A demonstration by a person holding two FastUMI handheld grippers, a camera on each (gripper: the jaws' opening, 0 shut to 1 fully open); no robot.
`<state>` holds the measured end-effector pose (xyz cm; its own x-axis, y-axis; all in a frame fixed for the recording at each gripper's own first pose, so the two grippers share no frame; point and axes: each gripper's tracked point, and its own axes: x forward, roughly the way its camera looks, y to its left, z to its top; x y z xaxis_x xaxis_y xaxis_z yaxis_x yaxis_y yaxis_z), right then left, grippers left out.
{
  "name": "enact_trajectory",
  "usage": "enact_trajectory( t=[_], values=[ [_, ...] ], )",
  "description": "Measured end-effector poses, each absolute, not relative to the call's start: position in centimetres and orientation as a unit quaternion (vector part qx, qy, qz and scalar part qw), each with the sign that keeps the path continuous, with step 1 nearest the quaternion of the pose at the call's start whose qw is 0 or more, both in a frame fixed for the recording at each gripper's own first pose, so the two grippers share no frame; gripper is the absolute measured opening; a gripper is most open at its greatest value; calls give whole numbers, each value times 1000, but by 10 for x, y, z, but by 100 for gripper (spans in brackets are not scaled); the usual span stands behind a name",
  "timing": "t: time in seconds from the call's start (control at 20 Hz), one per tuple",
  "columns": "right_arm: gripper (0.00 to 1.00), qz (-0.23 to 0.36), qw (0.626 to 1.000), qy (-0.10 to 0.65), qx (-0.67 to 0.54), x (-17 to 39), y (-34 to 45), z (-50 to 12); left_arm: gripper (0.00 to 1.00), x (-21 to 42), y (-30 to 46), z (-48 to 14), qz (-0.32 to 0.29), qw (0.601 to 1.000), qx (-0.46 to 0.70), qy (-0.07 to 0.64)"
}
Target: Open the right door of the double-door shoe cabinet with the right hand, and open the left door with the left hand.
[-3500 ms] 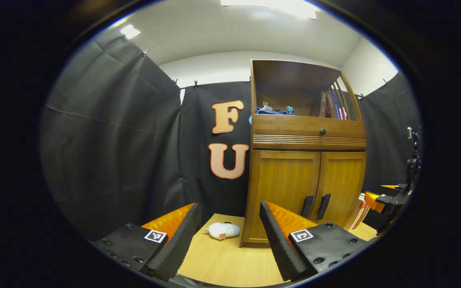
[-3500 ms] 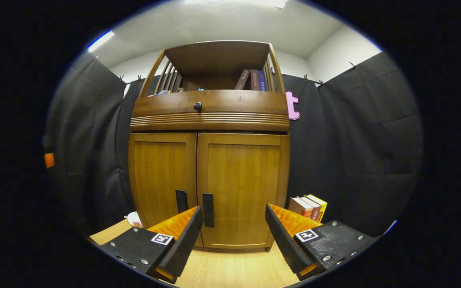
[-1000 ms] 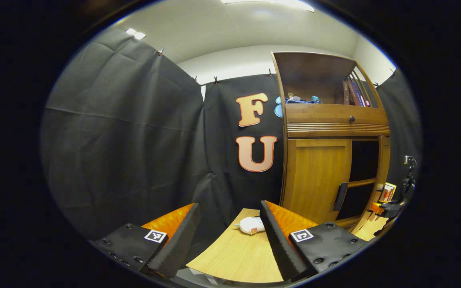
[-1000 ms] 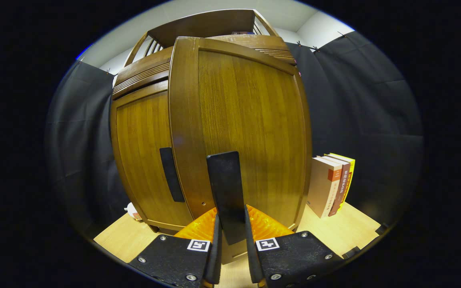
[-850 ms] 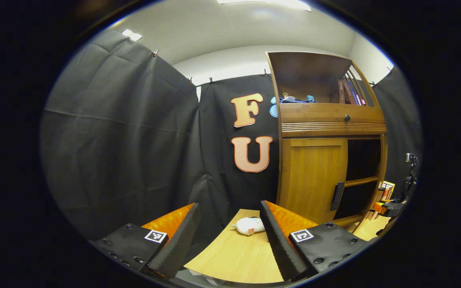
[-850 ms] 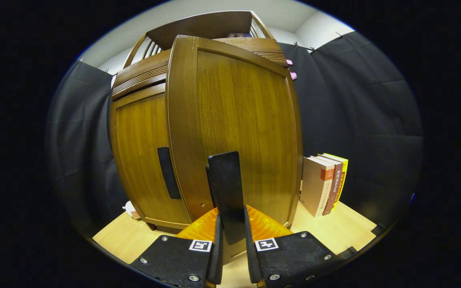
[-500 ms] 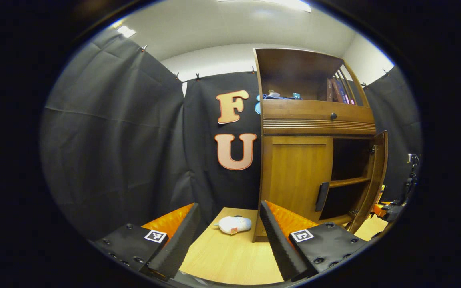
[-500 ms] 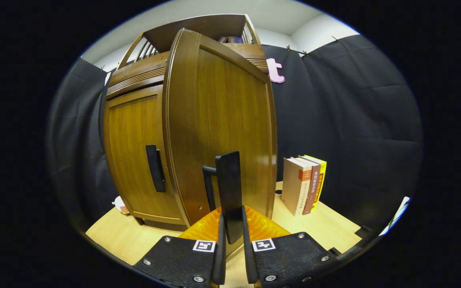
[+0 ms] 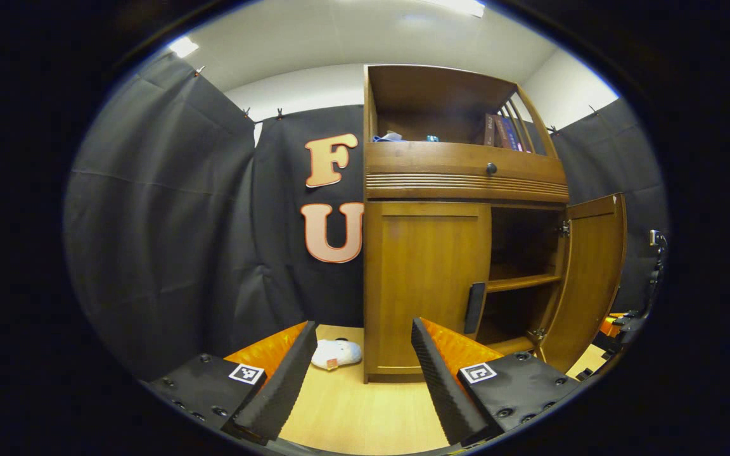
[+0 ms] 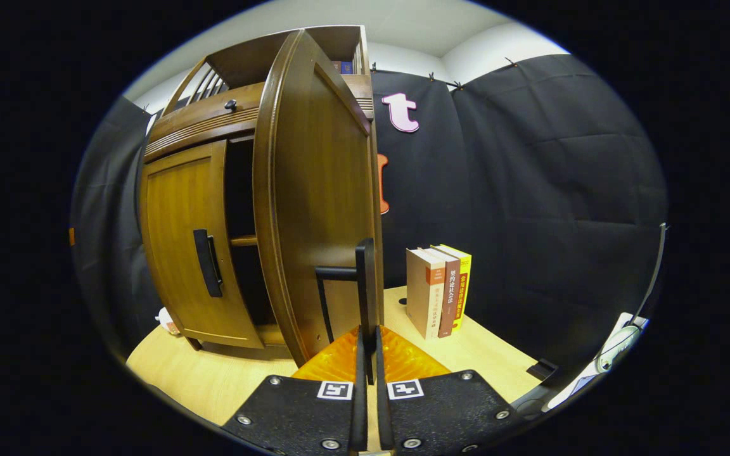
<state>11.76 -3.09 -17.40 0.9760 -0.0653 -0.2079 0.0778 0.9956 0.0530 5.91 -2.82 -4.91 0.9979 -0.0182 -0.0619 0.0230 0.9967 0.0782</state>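
Wood-grained and shut, the left door (image 9: 425, 285) of the shoe cabinet (image 9: 466, 183) fills the middle of the left gripper view, its dark handle (image 9: 474, 308) at the door's inner edge, beside the open compartment with its shelf (image 9: 522, 282). My left gripper (image 9: 360, 354) hangs well short of that cabinet with its jaws spread wide and nothing between them; a small white toy (image 9: 336, 353) lies on the table (image 9: 365, 411) just off the cabinet's left foot. I judge the risk here to be my approach: coming in off-line, one finger could strike the door face or slide past the handle. A second ago the cabinet sat further right in this view and the right door (image 9: 590, 278) was barely swung out; now it stands wide, its inner face showing. In the right gripper view, my right gripper (image 10: 368, 354) has its jaws pinched tight on the right door's handle (image 10: 365, 297), the door (image 10: 314, 190) edge-on before the cabinet. Books (image 10: 438, 290) stand near the cabinet's right side, and if I keep pulling, the door could swing into them or strain its hinges. Half a second ago this door showed far more of its face.
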Motion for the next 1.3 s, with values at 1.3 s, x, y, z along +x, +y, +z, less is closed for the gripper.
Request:
enact_trajectory(
  t=[1.3],
  values=[
    [13, -34, 994, 105, 28, 91, -187, -160, 93, 201, -222, -138, -79, 996, -5, 39]
  ],
)
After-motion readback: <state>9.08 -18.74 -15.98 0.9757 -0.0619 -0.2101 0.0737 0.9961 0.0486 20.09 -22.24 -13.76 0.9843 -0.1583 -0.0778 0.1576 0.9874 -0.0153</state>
